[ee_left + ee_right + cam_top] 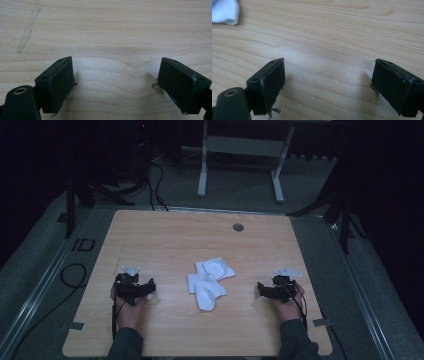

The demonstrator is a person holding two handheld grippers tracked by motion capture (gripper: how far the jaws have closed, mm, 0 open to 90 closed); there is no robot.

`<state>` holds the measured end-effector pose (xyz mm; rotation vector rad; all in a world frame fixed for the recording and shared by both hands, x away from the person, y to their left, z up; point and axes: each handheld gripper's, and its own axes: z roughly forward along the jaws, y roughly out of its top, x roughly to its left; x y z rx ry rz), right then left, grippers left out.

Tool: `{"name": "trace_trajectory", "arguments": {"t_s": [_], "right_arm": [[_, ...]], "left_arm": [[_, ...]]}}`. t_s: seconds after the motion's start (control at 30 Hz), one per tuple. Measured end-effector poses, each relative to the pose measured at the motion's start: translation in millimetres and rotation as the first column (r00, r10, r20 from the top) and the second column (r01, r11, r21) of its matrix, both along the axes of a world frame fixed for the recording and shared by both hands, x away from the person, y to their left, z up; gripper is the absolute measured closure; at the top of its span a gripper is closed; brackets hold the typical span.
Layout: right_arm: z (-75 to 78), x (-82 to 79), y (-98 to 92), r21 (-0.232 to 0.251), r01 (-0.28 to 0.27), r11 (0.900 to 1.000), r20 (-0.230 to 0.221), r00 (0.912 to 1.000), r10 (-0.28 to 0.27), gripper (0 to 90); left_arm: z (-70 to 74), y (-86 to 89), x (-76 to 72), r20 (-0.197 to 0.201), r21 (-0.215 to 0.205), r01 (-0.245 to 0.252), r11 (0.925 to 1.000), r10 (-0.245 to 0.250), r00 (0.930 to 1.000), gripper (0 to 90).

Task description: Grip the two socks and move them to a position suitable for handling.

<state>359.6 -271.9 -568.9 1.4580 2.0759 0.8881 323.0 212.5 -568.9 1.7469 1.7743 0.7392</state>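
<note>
Centrally, white socks [210, 282] on table [165, 235]

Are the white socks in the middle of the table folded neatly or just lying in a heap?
In a loose heap: the white socks overlap crookedly on the table, not folded or paired flat.

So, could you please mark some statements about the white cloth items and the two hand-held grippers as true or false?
1. The white socks lie in a pile near the middle of the table. True.
2. The left hand-held gripper is shut on a sock. False: its jaws stand open over bare wood.
3. The right hand-held gripper is open with nothing between its jaws. True.
4. Both grippers are touching the socks. False: each rests apart from the pile, one on either side.
5. A red bowl stands beside the socks. False: the tabletop shows no bowl.
</note>
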Motion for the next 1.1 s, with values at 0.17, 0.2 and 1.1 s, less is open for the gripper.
{"name": "trace_trajectory", "arguments": {"t_s": [0.17, 0.2, 1.1], "right_arm": [[0.0, 0.0, 0.0, 0.0, 0.0, 1.0, 0.0, 1.0, 0.0, 11.5], [0.0, 0.0, 0.0, 0.0, 0.0, 1.0, 0.0, 1.0, 0.0, 11.5], [21.3, -20.8, 18.4, -0.03, -0.145, 0.989, 0.006, 0.9893, 0.146, 58.5]], "left_arm": [[0.0, 0.0, 0.0, 0.0, 0.0, 0.0, 1.0, 0.0, 1.0, 13.5], [0.0, 0.0, 0.0, 0.001, 0.0, 0.001, 1.0, -0.001, 1.0, 13.5], [0.0, -0.1, -0.2, 0.001, 0.0, 0.003, 1.0, -0.003, 1.0, 13.9]]}}
